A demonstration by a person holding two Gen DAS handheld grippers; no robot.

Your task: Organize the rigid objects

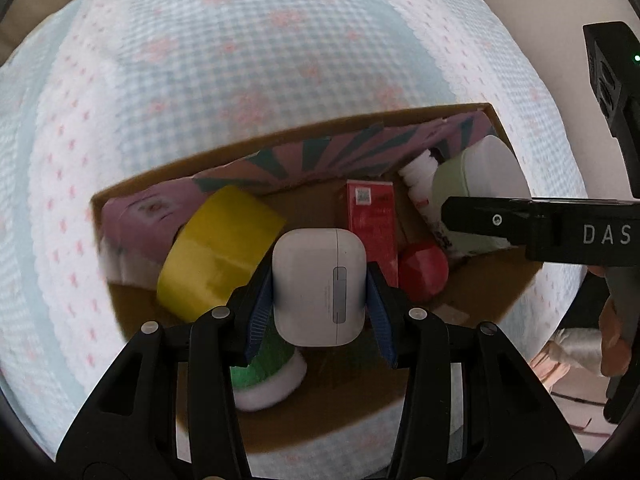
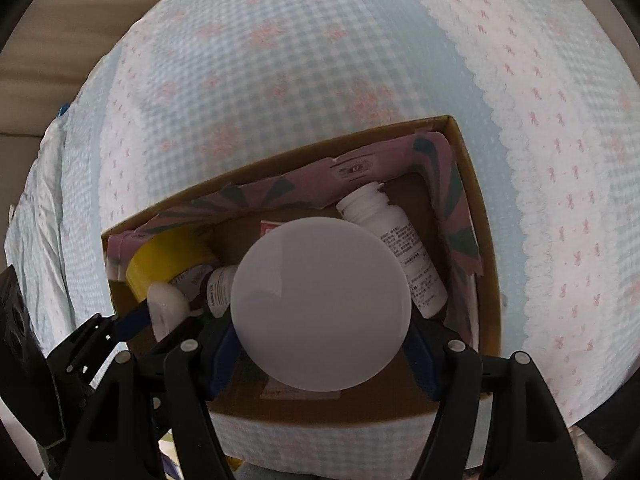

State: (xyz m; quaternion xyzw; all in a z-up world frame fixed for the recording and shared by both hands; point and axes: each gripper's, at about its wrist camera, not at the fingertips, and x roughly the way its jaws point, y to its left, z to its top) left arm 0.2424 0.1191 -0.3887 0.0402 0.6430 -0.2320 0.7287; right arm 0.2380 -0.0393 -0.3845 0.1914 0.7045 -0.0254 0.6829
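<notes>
My left gripper (image 1: pixel 320 300) is shut on a white earbud case (image 1: pixel 319 286) and holds it over an open cardboard box (image 1: pixel 280 432). My right gripper (image 2: pixel 322 336) is shut on a pale green jar with a round white lid (image 2: pixel 321 304), held over the same box (image 2: pixel 486 264); that jar also shows in the left wrist view (image 1: pixel 480 184). In the box lie a yellow tape roll (image 1: pixel 218 252), a red carton (image 1: pixel 370 220), a red ball (image 1: pixel 423 267), a green and white roll (image 1: pixel 266 376) and a white bottle (image 2: pixel 394 248).
The box stands on a bed with a blue and white checked cover with pink marks (image 1: pixel 240 60). The box's inner flaps are pink and teal (image 1: pixel 340 152). The right tool's black body (image 1: pixel 560 232) crosses the box's right side in the left wrist view.
</notes>
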